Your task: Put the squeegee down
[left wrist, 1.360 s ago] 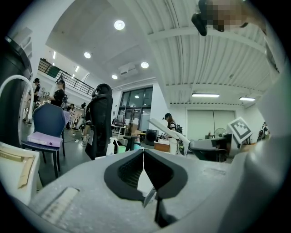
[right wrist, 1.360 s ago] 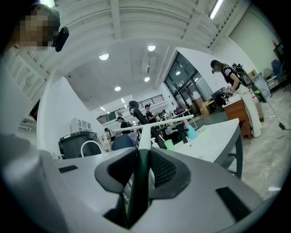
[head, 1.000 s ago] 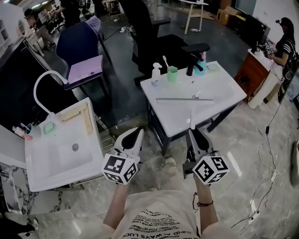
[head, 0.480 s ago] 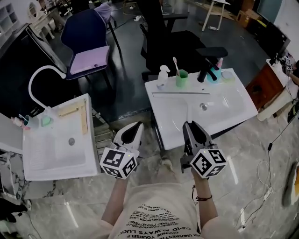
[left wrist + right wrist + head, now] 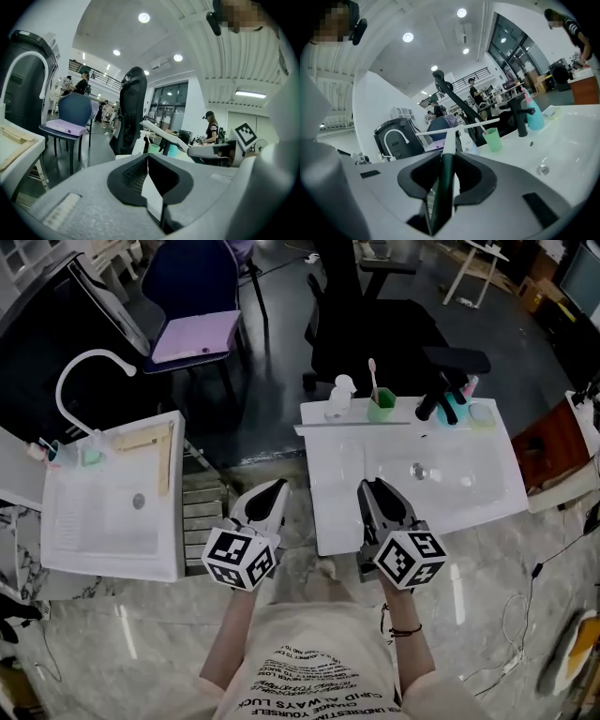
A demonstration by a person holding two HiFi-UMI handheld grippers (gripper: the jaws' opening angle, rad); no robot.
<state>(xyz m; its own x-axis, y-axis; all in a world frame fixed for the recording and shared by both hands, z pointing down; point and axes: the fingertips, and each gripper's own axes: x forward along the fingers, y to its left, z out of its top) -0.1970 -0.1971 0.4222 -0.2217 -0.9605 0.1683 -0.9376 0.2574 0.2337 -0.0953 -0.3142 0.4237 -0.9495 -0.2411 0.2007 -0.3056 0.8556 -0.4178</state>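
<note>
Jaws on left hand-held gripper (image 5: 275, 493) are pressed together, nothing between. Right hand-held gripper (image 5: 377, 491) clamps squeegee (image 5: 449, 140) by its dark handle, which fills the narrow gap. Shaft runs straight ahead of that hand-held gripper. Blade sits crosswise beyond the tips, over far edge of sink (image 5: 459, 498), near bottle (image 5: 339, 397) and cup (image 5: 381, 407). Can't tell if blade touches the sink. Judged: put-down not done. Left to do: lower it flat, let go.

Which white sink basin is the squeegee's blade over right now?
The right-hand white basin with the black faucet and green cup, not the left one with the white gooseneck tap.
</note>
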